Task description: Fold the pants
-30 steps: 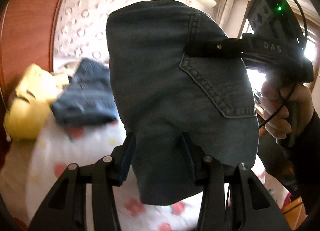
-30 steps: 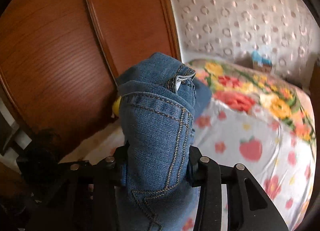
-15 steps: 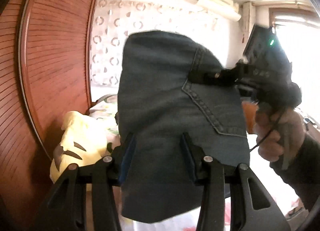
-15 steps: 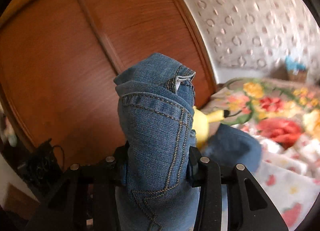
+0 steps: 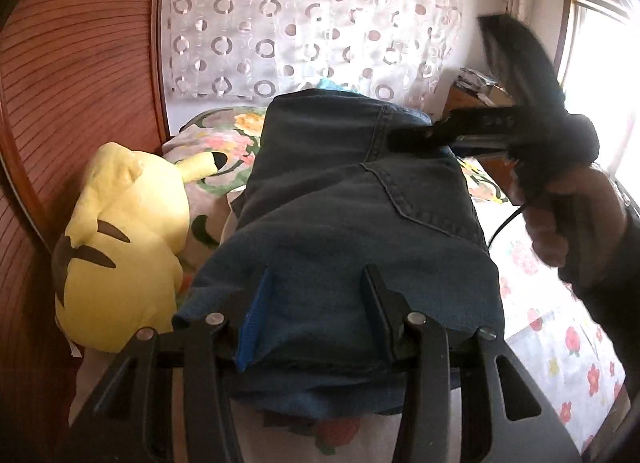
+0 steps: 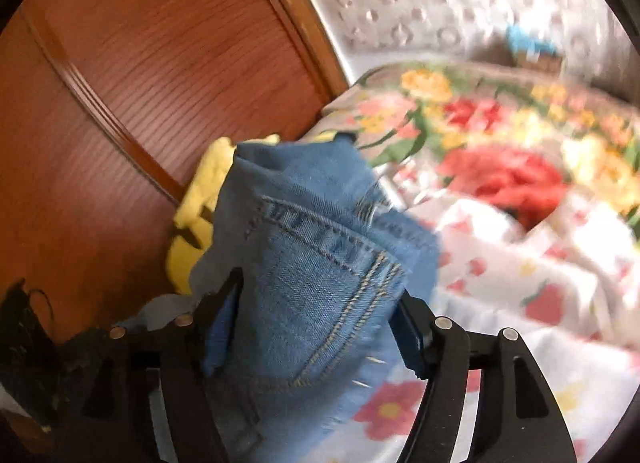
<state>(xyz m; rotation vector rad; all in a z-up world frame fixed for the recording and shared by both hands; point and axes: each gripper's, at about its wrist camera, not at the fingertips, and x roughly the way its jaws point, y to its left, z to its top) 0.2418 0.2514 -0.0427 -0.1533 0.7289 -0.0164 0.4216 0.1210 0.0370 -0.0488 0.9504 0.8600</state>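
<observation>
Now jeans (image 5: 352, 231) between both grippers' fingers (image 5: 374, 303)

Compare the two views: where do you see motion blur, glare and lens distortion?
Left wrist view: window blown out white, right gripper smeared, wardrobe door bowed by fisheye. Right wrist view: floral bedding and jeans motion-blurred, no glare.

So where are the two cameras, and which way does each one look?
Left wrist view: sits on the left gripper, looks along it over the jeans to the curtain; the other hand shows.
Right wrist view: sits on the right gripper, its jaws opening around the jeans, facing the wardrobe and bed.
Both show the jeans and the yellow plush toy.
</observation>
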